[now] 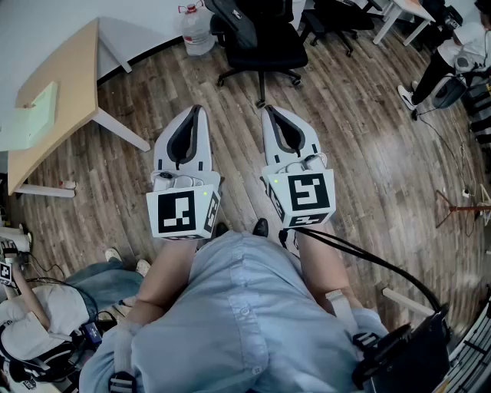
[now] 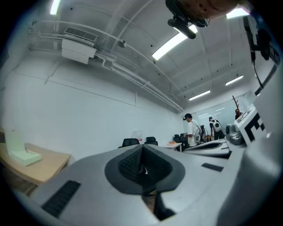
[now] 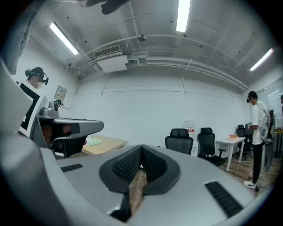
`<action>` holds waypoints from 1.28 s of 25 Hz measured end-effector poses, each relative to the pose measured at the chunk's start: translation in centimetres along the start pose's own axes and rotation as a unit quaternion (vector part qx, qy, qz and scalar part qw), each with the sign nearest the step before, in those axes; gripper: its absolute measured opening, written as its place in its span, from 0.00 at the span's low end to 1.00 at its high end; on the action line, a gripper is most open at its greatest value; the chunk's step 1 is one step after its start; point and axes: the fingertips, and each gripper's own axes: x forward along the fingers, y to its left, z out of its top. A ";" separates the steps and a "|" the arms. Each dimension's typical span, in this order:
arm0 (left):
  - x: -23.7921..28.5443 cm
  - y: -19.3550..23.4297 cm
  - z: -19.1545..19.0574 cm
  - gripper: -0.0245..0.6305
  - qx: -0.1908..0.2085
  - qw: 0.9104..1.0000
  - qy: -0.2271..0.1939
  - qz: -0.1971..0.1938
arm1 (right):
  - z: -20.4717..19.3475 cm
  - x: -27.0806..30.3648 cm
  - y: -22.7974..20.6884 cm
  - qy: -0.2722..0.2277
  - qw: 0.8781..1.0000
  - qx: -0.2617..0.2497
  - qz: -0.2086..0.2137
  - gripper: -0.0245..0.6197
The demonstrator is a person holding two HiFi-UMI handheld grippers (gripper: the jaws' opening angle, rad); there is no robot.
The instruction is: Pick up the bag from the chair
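A black office chair [image 1: 263, 42] stands on the wooden floor straight ahead, at the top of the head view. A dark shape [image 1: 234, 19] rests at its left side; I cannot tell whether it is the bag or the chair's back. My left gripper [image 1: 196, 110] and right gripper [image 1: 268, 111] are held side by side in front of me, both pointing toward the chair and well short of it. Each is shut with nothing between the jaws. The left gripper [image 2: 142, 148] looks at a white wall and distant chairs [image 2: 130, 142]. The right gripper [image 3: 141, 150] faces two black chairs [image 3: 179, 139].
A light wooden table [image 1: 69, 84] stands at the left, with a water jug [image 1: 198, 31] by the wall. One person sits on the floor at lower left [image 1: 38, 307], another at upper right [image 1: 453, 61]. A white table [image 1: 406, 11] and a small stand [image 1: 453, 203] are on the right.
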 end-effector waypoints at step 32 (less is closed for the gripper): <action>10.1 0.8 -4.7 0.04 -0.006 0.999 0.027 0.044 | -4.0 8.4 -8.7 0.025 0.999 0.018 0.027 0.04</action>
